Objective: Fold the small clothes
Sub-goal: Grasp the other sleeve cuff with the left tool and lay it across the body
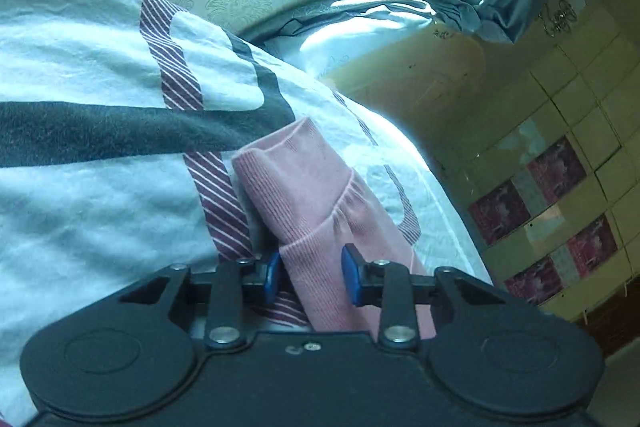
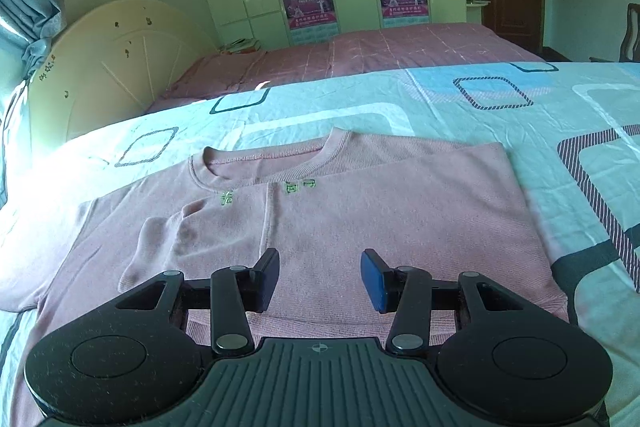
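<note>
In the left wrist view the white bedsheet with dark and maroon striped rounded squares (image 1: 100, 187) filled the left side; on it, just right of a maroon stripe, lay the ribbed cuff and sleeve of the pink knitted top (image 1: 308, 195), running down between the blue pads of the left gripper (image 1: 311, 269); the left pad touched the sleeve's edge while the right pad stood just clear of it, so the jaws were partly apart with the sleeve between them and not clamped; to the right stood the cream headboard (image 1: 432, 83) and a tiled wardrobe with pink posters (image 1: 560, 167).

In the right wrist view the cream headboard (image 2: 116, 67) stood at the left; the pink knitted top (image 2: 340, 211) lay flat on the white patterned sheet (image 2: 540, 131), neck away from the camera, its right side folded over; the right gripper (image 2: 320, 277) hung above its lower part, jaws apart and empty.
</note>
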`<state>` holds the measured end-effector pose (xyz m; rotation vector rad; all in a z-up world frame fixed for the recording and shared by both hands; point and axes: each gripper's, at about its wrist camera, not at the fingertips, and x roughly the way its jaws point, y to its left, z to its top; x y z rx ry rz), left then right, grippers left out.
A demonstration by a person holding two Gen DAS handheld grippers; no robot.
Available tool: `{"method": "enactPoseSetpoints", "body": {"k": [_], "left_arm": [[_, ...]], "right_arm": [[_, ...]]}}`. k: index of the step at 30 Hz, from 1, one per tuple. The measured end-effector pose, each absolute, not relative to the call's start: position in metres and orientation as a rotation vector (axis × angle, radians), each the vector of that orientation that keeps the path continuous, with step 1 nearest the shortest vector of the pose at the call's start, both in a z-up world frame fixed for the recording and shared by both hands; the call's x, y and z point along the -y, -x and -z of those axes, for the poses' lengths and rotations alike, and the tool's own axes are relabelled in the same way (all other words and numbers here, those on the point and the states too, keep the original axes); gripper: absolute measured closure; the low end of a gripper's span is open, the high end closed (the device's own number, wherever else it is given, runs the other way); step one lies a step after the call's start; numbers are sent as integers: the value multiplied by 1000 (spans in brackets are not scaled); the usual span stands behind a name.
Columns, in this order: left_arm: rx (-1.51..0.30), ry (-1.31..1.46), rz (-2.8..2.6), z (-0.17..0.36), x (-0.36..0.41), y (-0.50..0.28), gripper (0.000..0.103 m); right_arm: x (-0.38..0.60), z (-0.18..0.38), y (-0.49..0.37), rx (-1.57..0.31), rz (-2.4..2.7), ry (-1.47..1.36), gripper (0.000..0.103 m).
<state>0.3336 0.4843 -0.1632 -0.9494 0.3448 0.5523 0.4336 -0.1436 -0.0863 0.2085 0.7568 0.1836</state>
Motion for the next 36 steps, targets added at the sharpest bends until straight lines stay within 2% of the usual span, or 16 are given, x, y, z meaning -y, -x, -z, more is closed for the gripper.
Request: {"method": "enactPoseSetpoints", "body": {"k": [5, 11, 15, 20, 26, 32, 34, 36], "left_arm": [[-338, 955, -552, 163, -491, -342, 89], [-345, 791, -391, 127, -442, -372, 91], [-365, 653, -208, 97, -362, -409, 91], [-466, 491, 34, 85, -240, -455, 92], [-566, 347, 225, 97, -112, -491, 92], [-675, 246, 324, 129, -36, -513, 92], [-717, 217, 339, 143, -19, -517, 89], [-773, 210, 366, 158, -9, -520, 72]], "right_arm": [[153, 89, -439, -768, -154, -222, 57], [165, 93, -438, -765, -135, -248, 57], [173, 93, -437, -755, -137, -266, 57], [187, 90, -433, -738, -143, -299, 57], [213, 85, -422, -720, -141, -327, 57], [244, 83, -413, -726, -133, -364, 57], [251, 84, -411, -734, -139, -379, 57], [256, 86, -410, -744, -150, -401, 57]]}}
